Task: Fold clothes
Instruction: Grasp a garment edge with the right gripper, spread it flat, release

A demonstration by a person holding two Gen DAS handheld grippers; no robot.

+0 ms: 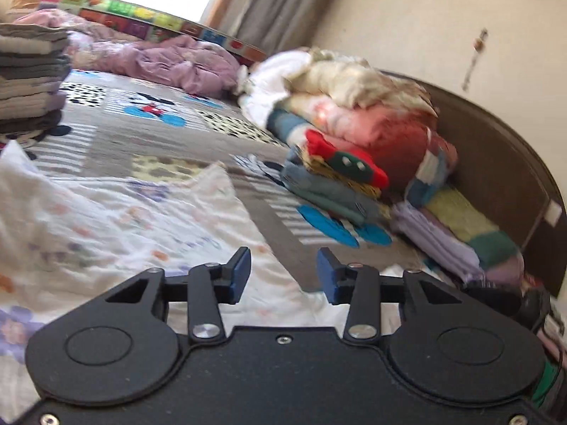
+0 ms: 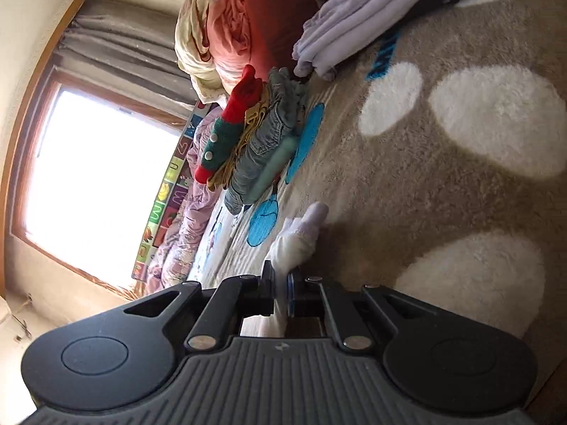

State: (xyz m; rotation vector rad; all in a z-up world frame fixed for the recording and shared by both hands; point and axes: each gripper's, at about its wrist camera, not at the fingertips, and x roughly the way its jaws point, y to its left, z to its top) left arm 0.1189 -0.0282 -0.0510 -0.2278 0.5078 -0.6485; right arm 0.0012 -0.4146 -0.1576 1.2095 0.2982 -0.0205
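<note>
Right tool (image 2: 280, 288) pinches white garment (image 2: 296, 244); left tool (image 1: 283, 274) hovers above.

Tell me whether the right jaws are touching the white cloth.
Touching. The right wrist view shows the right gripper with its jaws nearly closed on a fold of the white cloth, which runs between them with no gap.

Your left gripper (image 1: 282, 276) hovers agape over the white floral cloth (image 1: 117, 219); folded stack (image 1: 336, 177) lies beyond that cloth.
</note>
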